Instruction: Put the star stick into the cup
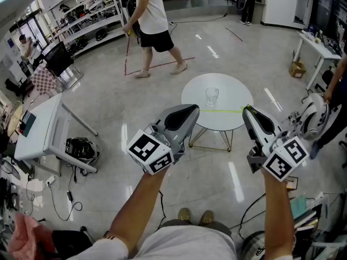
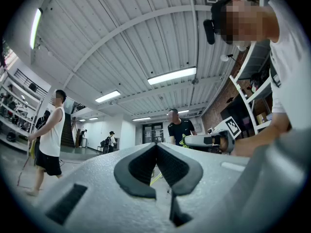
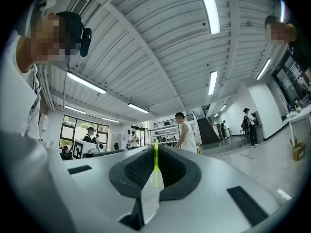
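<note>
A clear glass cup (image 1: 211, 96) stands upright near the middle of a round white table (image 1: 233, 121). Both grippers are held up in front of it. My right gripper (image 1: 248, 110) is shut on the thin yellow-green star stick (image 1: 222, 111), which lies level and points left over the table. In the right gripper view the stick (image 3: 156, 161) stands pinched between the closed pads of the right gripper (image 3: 156, 147). My left gripper (image 1: 194, 109) has its jaws closed together, as the left gripper view (image 2: 156, 145) shows. The stick's free end comes close to its tip; whether they touch I cannot tell.
A person in a white top (image 1: 154, 20) walks on the floor beyond the table. A white desk (image 1: 40, 126) with a bag (image 1: 81, 148) under it stands at the left. Another white table (image 1: 320, 47) and a cardboard box (image 1: 296, 69) are at the far right.
</note>
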`<state>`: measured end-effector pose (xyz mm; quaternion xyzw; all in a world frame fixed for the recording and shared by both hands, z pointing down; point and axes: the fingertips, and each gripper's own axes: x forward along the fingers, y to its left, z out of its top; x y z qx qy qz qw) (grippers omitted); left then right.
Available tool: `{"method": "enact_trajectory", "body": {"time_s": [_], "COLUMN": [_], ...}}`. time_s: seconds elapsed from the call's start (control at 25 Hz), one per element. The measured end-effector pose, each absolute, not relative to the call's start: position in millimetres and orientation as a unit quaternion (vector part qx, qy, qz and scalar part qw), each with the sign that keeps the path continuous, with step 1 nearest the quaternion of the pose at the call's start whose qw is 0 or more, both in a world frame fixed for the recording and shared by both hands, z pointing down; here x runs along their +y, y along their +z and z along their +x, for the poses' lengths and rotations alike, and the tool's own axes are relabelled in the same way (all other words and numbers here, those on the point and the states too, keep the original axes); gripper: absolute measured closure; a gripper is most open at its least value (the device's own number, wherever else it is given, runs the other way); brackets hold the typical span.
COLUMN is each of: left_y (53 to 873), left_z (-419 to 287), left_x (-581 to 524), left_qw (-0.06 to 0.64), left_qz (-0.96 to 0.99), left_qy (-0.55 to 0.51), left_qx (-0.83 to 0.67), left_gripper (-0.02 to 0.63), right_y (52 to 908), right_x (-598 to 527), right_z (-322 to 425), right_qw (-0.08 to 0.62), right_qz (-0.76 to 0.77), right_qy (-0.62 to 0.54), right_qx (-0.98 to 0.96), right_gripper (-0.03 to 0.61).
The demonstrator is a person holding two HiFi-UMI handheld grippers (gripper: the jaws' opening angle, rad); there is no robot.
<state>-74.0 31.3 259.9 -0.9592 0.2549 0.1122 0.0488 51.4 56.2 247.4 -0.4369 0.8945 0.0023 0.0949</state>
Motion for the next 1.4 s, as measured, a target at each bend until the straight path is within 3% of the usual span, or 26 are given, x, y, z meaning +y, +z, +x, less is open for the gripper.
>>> {"method": "enact_trajectory", "body": {"time_s": [1.4], "left_y": [276.9], "left_z": [-155.0], "left_x": [-24.3], "left_qw": [0.037], "left_qz": [-0.962], "left_qy": [0.127], "left_qx": [0.238], "left_gripper": [0.598], "right_y": [247.5], "right_x": [17.5], "right_z": [-2.8], "right_qw": [0.074], "right_qz": [-0.481], "right_qy": [0.009], "right_qx": [0.873], "right_gripper": [0.554]}}
